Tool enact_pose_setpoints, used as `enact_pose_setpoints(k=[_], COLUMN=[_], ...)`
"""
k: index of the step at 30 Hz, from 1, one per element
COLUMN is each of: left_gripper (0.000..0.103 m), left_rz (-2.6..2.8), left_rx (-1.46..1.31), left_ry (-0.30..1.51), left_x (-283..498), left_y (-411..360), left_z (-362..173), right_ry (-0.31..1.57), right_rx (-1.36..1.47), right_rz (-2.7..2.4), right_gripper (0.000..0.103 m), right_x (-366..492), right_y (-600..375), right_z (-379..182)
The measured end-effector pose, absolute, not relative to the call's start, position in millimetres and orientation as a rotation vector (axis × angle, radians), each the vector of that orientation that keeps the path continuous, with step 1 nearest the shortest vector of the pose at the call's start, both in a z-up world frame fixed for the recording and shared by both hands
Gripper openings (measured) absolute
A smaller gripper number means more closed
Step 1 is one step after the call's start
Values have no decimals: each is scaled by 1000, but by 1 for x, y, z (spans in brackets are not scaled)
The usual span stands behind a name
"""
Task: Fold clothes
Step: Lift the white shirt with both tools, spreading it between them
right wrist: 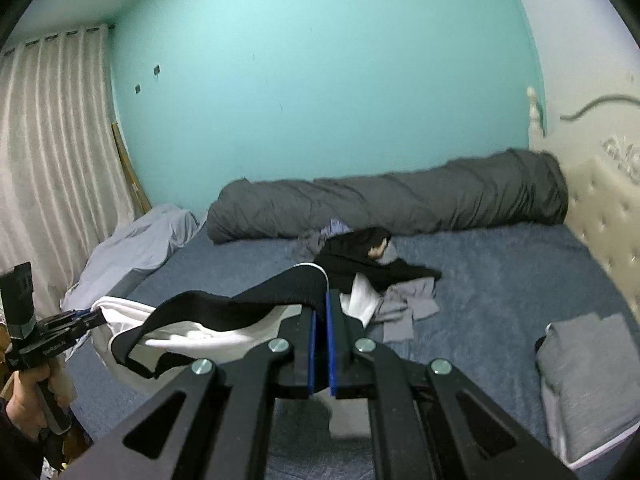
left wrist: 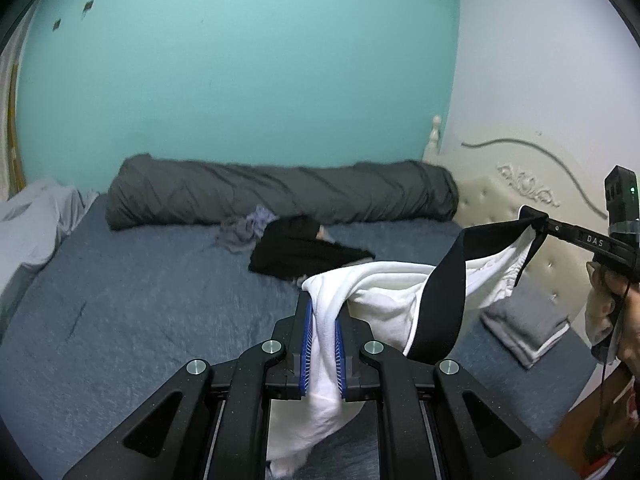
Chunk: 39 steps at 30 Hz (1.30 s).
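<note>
Left hand-held gripper (left wrist: 322,316) clamped tight on white cloth, blue pads pinching a fold of the white-and-black garment (left wrist: 392,300); right hand-held gripper (right wrist: 321,308) nearly shut on that garment's black band, thin fabric squeezed between its pads; one garment, then, strung between two hand-held grippers and hanging clear above the bed (left wrist: 120,300), white tail drooping below the left one. Seen from the left wrist, right hand-held gripper off at the far right edge, gripped by a hand (left wrist: 628,320); from the right wrist, left one low at the left edge, likewise in a hand (right wrist: 28,404). Further out on the blue bedcover: one loose heap of clothes (right wrist: 360,268), black pieces over grey ones, exact count impossible to call; one neat stack of folded grey items (left wrist: 528,324) beside the cream headboard (left wrist: 500,200); one long rolled grey duvet (left wrist: 280,192) against the teal wall; one crumpled pale sheet (right wrist: 136,240) at the bed's edge; one ribbed curtain (right wrist: 56,152) beyond.
</note>
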<state>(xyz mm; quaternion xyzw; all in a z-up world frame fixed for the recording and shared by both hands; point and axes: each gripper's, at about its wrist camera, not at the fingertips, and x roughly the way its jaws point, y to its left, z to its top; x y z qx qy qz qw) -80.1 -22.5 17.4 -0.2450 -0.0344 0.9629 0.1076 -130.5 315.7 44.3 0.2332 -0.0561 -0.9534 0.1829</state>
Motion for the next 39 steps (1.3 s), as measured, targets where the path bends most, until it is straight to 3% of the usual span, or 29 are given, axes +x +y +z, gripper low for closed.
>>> enact_pose_setpoints(k=[24, 32, 39], left_gripper=[10, 10, 10], left_rz=[2854, 2819, 2792], left_rx=[-397, -344, -416], left_ry=[-35, -41, -23], left_x=[6, 41, 54], left_y=[-15, -17, -16], left_z=[212, 234, 205], right_ry=[-55, -41, 19], right_rx=[293, 234, 289], right_rz=[-2762, -2741, -2731], right_gripper=[4, 4, 4], right_x=[-27, 5, 23], right_y=[329, 336, 329], right_z=[246, 277, 268])
